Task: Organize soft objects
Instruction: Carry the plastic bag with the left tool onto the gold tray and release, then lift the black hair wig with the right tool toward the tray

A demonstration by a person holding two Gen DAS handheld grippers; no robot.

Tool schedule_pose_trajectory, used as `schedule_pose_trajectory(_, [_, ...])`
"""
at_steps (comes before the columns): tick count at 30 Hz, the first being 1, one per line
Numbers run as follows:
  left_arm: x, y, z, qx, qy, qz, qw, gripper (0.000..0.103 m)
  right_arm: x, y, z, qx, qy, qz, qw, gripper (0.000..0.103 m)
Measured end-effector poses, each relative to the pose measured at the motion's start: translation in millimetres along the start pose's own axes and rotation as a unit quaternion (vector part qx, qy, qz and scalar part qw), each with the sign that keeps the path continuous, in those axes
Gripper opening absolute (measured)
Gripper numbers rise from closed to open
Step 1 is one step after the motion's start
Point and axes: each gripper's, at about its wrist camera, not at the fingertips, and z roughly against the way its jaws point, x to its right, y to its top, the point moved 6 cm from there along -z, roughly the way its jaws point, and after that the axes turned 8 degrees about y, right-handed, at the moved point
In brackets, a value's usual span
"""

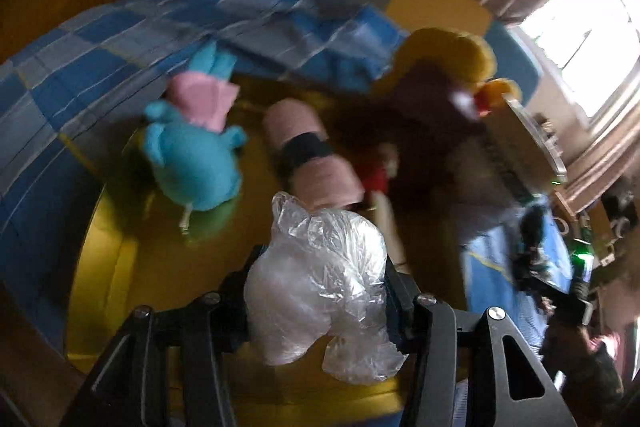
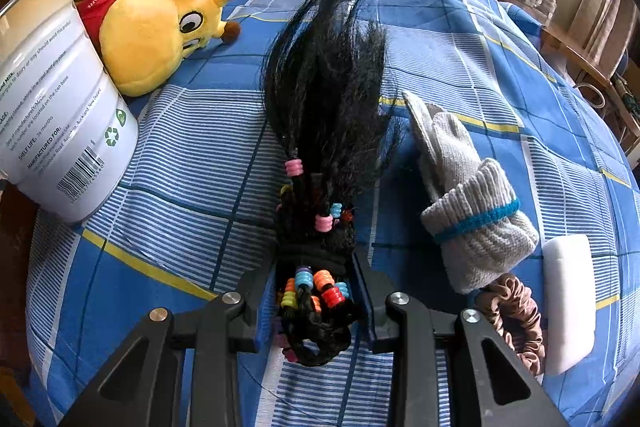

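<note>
1. Plush toys lead by size: a giraffe point(image 2: 156, 27) lies on the checked cloth point(image 2: 460, 39) against a white can point(image 2: 60, 99), not yet sorted. A blue plush point(image 1: 192, 163) and another yellow plush point(image 1: 452, 55) sit inside a yellow bin point(image 1: 112, 267), apparently already put away.
2. A pink roll point(image 1: 308, 155) with a dark band lies in the bin too.
3. The hairpiece point(image 2: 320, 99), black with coloured beads, is clamped at its beaded end by the right gripper point(image 2: 316, 291), its strands trailing on the cloth.
4. A crumpled plastic bag point(image 1: 320, 291) is pinched in the left gripper point(image 1: 320, 295) over the bin, likely about to go in.
5. Still waiting on the cloth: a grey glove point(image 2: 468, 203), a white block point(image 2: 568, 299) and a brown scrunchie point(image 2: 516, 315).
</note>
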Motion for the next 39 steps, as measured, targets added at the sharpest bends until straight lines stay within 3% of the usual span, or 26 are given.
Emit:
schedule_pose_trajectory(9, [-9,23,-43,-0.025,0.054,-0.011,0.9981,0.056,0,0,0,0.0,-0.003,0.002,1.0,0.033])
schedule_pose_trajectory(12, [-11,28,-53,-0.034,0.061,-0.018,0.9974,0.064,0,0,0,0.0,-0.003,0.002,1.0,0.033])
schedule_pose_trajectory(14, [-13,28,-53,-0.038,0.046,-0.012,0.9981,0.072,0,0,0,0.0,-0.003,0.002,1.0,0.033])
schedule_pose_trajectory(16, [-15,27,-50,-0.029,0.049,-0.01,0.9983,0.085,0,0,0,0.0,-0.004,0.002,1.0,0.033])
schedule_pose_trajectory(19, [-17,22,-47,-0.027,0.058,-0.01,0.9979,0.097,0,-1,0,0.001,-0.005,0.002,1.0,0.033])
schedule_pose_trajectory(27, [-5,3,-12,0.035,0.099,-0.042,0.9936,0.101,2,1,0,0.0,-0.003,-0.005,1.0,0.033])
schedule_pose_trajectory(31, [4,-6,4,0.064,0.132,-0.079,0.986,0.101,1,0,1,-0.002,-0.006,-0.006,1.0,0.031])
schedule_pose_trajectory(35, [7,-10,14,0.073,0.125,-0.087,0.9856,0.101,3,-4,6,-0.015,0.001,-0.017,1.0,0.03])
schedule_pose_trajectory(39, [12,-13,19,0.072,0.097,-0.09,0.9886,0.101,9,-7,24,-0.007,0.041,-0.059,0.997,0.03])
